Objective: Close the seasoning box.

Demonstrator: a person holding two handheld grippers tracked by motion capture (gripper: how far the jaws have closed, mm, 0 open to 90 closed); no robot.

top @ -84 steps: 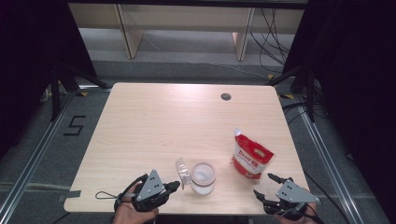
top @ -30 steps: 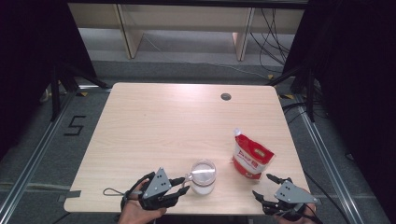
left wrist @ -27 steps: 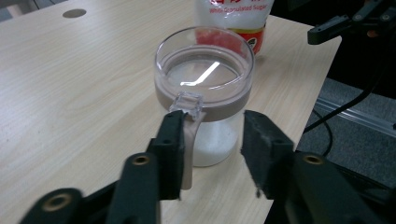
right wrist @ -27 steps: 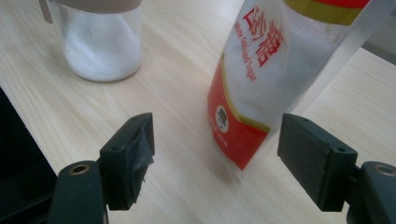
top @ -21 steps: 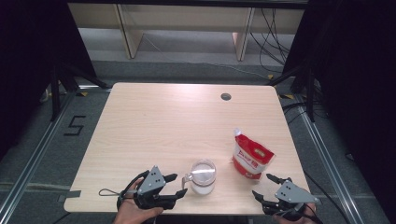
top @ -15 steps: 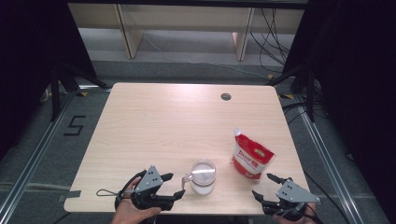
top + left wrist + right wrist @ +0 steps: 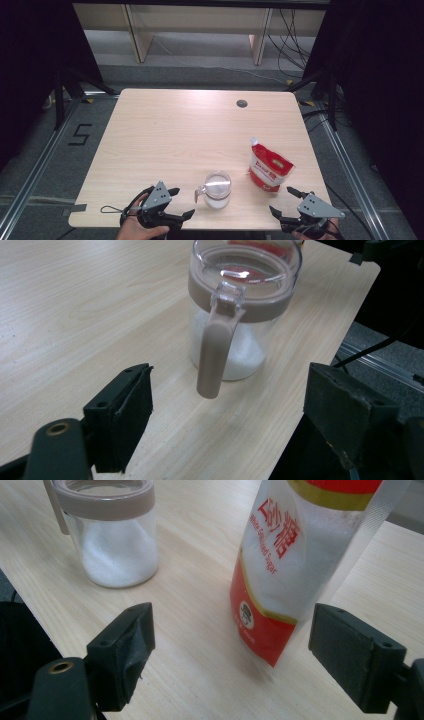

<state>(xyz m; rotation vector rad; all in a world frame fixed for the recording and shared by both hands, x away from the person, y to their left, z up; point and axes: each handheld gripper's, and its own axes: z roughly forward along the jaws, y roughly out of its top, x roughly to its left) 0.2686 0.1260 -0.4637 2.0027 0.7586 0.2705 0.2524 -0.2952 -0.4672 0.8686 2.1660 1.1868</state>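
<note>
One wooden tabletop (image 7: 165,135) carries a red sugar pouch (image 7: 269,165) near its front right and, just left of it, a glass jar (image 7: 218,189) of white grains. Left gripper (image 7: 178,204) has just been opening its fingers, now apart and empty, facing the jar's handle (image 7: 214,354). Right gripper (image 7: 285,200) also spreads its fingers, empty before the pouch.

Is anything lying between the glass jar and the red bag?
No. In the high view, only bare table lies between the jar and the bag; they stand apart.

Wooden table (image 7: 165,135): lidded glass jar (image 7: 218,189), white contents, near front edge. Red-white pouch (image 7: 269,170) upright to its right. Left gripper (image 7: 181,202) beside jar, jaws just opened, nothing between. Right gripper (image 7: 283,199) spread before pouch, jaws just widened, empty.
</note>
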